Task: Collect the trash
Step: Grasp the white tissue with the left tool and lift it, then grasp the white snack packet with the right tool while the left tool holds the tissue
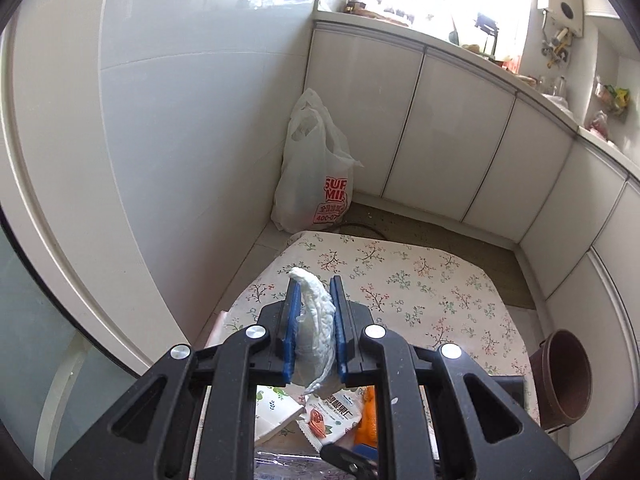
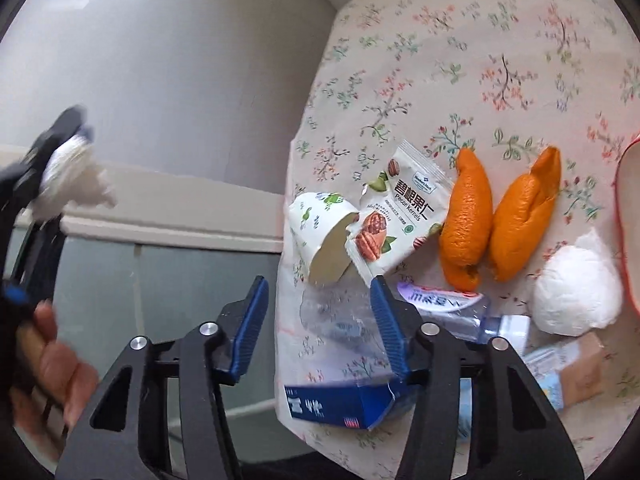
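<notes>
My left gripper (image 1: 314, 286) is shut on a crumpled white tissue (image 1: 318, 320) and holds it above the floral tablecloth (image 1: 420, 276). It also shows blurred in the right wrist view (image 2: 68, 168), left of the table. My right gripper (image 2: 320, 292) is open and empty, low over the table's near edge above a clear plastic bottle (image 2: 460, 316). Before it lie a torn paper cup (image 2: 324, 240), a pecan kernel packet (image 2: 396, 216), two orange peels (image 2: 500, 220) and a second tissue ball (image 2: 576, 296).
A blue carton (image 2: 340, 404) and a small cardboard box (image 2: 576, 364) lie at the table's near edge. A white plastic shopping bag (image 1: 312, 176) stands on the floor in the corner by white cabinets (image 1: 440, 120). A brown bucket (image 1: 564, 380) sits right of the table.
</notes>
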`<state>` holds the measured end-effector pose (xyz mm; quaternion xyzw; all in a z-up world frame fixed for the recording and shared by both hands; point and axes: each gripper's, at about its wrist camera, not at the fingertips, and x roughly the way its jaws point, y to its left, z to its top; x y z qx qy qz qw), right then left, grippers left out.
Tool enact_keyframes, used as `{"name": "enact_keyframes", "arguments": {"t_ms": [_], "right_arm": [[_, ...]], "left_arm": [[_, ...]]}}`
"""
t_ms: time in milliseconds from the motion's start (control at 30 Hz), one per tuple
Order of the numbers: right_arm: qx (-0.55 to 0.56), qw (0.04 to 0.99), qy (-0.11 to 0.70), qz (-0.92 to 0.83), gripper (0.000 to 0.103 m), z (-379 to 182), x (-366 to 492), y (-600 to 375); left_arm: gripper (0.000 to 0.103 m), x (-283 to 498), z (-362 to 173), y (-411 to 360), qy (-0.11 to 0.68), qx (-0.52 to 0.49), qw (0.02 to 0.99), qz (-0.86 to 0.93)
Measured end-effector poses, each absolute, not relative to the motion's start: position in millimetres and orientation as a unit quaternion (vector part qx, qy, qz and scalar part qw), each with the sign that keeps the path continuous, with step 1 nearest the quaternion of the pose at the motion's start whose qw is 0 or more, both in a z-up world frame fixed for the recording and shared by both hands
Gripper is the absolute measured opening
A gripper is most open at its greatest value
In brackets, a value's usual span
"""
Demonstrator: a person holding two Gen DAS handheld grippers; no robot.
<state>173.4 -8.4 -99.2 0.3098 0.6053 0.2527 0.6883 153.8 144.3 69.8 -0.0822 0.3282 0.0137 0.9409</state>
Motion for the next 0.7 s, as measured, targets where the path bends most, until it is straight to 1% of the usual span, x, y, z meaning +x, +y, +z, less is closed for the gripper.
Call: {"name": "enact_keyframes", "arguments": {"t_ms": [200,233,300,367,533,567,600,667,700], "right_arm": [[0.324,0.680,0.632,0.184,0.045,-134.6,179.7,-3.1],[0.322,0.684,0.631,0.173,0.042,-137.1,180.3,-3.3],[0.326,0.687,0.631,0.154,0.044,-143.7,182.9,-4.9],[0.340,0.680,0.634,0.140,0.042,-151.8,185.8,-5.7],[0.366,0.673,0.631,0.121,0.043,-165.2,193.3,-1.0],[0.372,0.673,0.628,0.117,0.036,-167.1,193.4,-0.9],[0.372,0.678,0.624,0.111,0.031,-169.2,194.7,-1.1],[0.365,0.689,0.617,0.110,0.016,-169.4,195.1,-1.1],[0.362,0.692,0.615,0.112,0.014,-169.3,195.5,-1.3]], "left_arm": [[0.015,151.6,67.5,156.4,0.326,-0.097,0.940,0.017],[0.015,151.7,67.3,157.4,0.326,-0.100,0.940,0.017],[0.015,151.2,68.0,160.0,0.325,-0.103,0.940,0.016],[0.015,150.6,67.8,162.5,0.325,-0.106,0.940,0.015],[0.016,152.0,66.1,164.6,0.325,-0.112,0.939,0.013],[0.016,152.3,65.8,165.4,0.325,-0.113,0.939,0.013],[0.016,152.4,65.1,166.3,0.325,-0.114,0.939,0.014],[0.016,152.9,64.6,168.7,0.325,-0.118,0.938,0.015],[0.016,153.0,64.4,169.9,0.326,-0.121,0.938,0.015]]}}
